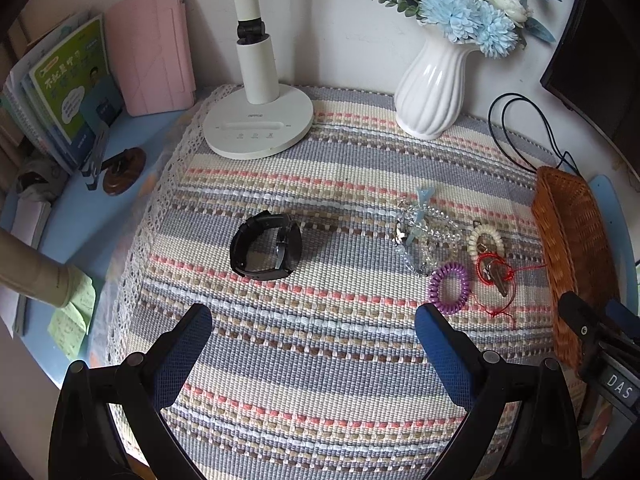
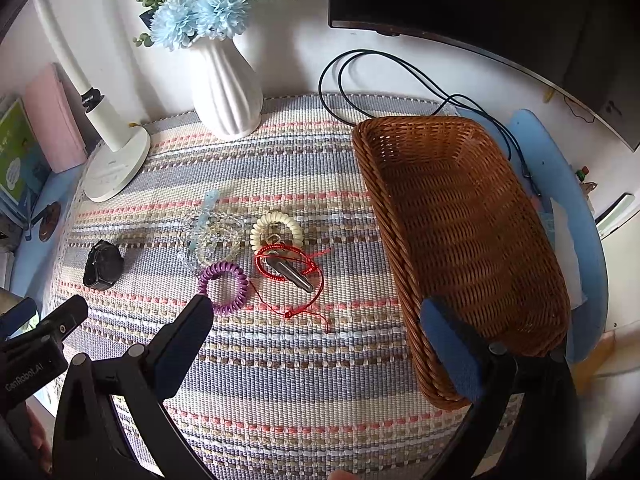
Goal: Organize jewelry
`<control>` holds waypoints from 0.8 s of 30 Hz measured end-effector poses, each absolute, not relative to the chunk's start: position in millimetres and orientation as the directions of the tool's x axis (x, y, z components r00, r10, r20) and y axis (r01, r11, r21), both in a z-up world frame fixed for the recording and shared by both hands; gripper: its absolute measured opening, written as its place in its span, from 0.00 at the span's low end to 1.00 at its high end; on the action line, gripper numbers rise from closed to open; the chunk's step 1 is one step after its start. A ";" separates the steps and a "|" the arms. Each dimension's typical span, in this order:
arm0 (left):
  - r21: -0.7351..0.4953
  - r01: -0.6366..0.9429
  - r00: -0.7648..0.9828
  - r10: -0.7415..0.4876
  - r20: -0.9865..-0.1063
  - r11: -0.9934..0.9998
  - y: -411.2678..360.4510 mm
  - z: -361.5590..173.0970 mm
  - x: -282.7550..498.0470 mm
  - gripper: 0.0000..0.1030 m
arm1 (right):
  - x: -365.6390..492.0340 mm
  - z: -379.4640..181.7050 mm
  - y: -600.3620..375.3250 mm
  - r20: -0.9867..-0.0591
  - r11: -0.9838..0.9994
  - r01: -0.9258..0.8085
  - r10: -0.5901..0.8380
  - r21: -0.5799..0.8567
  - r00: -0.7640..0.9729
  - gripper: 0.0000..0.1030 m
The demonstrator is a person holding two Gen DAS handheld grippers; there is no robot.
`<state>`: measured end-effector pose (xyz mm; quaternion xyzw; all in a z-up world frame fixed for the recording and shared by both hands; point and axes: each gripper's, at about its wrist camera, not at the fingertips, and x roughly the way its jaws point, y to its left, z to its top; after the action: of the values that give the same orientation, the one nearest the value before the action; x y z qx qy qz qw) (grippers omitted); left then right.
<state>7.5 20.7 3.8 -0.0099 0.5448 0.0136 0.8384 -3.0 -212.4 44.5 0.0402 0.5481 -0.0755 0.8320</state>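
Worktop (image 1: 60, 224) is blue, mostly covered by a striped woven mat (image 1: 320, 360) with a lace edge on the left. Wicker basket (image 2: 460, 240) sits on the mat's right edge, empty, long side facing the jewelry. White vase (image 1: 432, 92) and lamp base (image 1: 258, 124) stand along the back edge; wide bare mat in front of both tools.

Black watch (image 1: 266, 246) lies alone mid-mat, well apart from the rest. Cluster near the basket (tight, pieces touching or overlapping): clear bead bracelets (image 1: 424, 236), cream coil band (image 2: 276, 230), red cord bracelet (image 2: 288, 268) over a metal clip (image 2: 294, 274), purple coil band (image 2: 224, 286) just in front.

Left tool (image 1: 314, 320): jaws spread, holding nothing, above bare mat in front of the watch. Right tool (image 2: 316, 312): jaws spread, empty, one finger (image 2: 448, 340) overlapping the basket rim in view.
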 end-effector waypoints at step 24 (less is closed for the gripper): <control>-0.022 -0.039 0.403 -0.004 -0.915 0.999 22.9 -0.6 15.9 0.98 | -0.2 36.3 -212.2 -0.920 0.988 0.152 -0.038 0.023 0.390 1.00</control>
<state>15.9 22.9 -0.6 -0.0198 0.5460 0.0103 0.8375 -0.2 -212.2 36.3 0.0517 0.5494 -0.0570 0.8320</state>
